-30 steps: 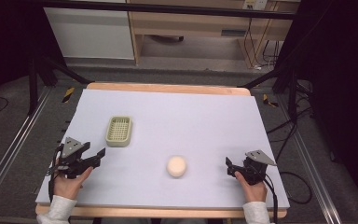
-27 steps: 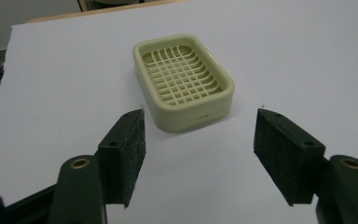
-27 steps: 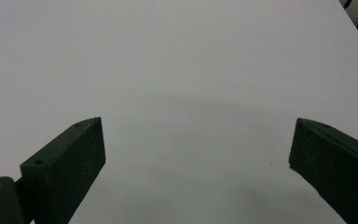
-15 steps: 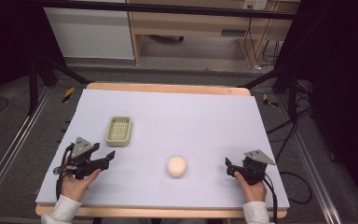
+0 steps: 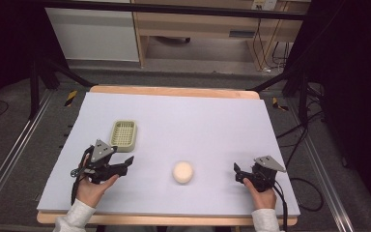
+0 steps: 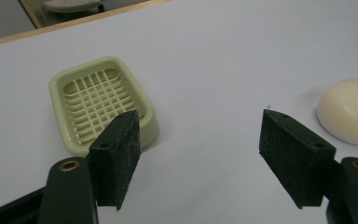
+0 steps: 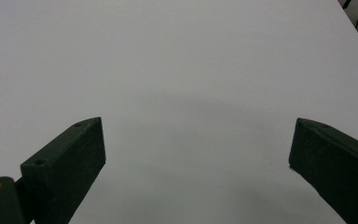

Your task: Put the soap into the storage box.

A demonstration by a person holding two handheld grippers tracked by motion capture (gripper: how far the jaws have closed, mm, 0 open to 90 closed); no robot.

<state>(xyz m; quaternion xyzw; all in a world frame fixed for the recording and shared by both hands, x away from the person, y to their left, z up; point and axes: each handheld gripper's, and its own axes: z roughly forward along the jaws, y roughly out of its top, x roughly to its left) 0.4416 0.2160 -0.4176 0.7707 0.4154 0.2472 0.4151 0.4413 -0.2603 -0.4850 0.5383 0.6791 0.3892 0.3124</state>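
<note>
Soap bar (image 5: pixel 183 172), round and cream-coloured, lies on the pale table (image 5: pixel 198 121) in the lower middle of the high view, between the two grippers and touched by neither. In the lower left of that view the left gripper (image 5: pixel 125 163) is held in a hand (image 5: pixel 92 189) just above the table, pointing toward the right of the frame at the soap. Its jaws have just been opening and now stand partly apart with nothing between them. In the left gripper view the soap bar (image 6: pixel 349 111) sits at the right edge, just beyond the right jaw.

In the lower right of the high view the right gripper (image 5: pixel 236 173) rests in the other hand (image 5: pixel 262 195), pointing left toward the soap and well apart from it. In the right gripper view its jaws stand wide apart over bare table (image 7: pixel 177 70), holding nothing.

Farther up the high view, left of centre, a pale green soap dish (image 5: pixel 123 134) with a slatted grid floor sits empty, just above the left gripper. In the left gripper view the soap dish (image 6: pixel 86 88) lies beyond the left jaw.
</note>
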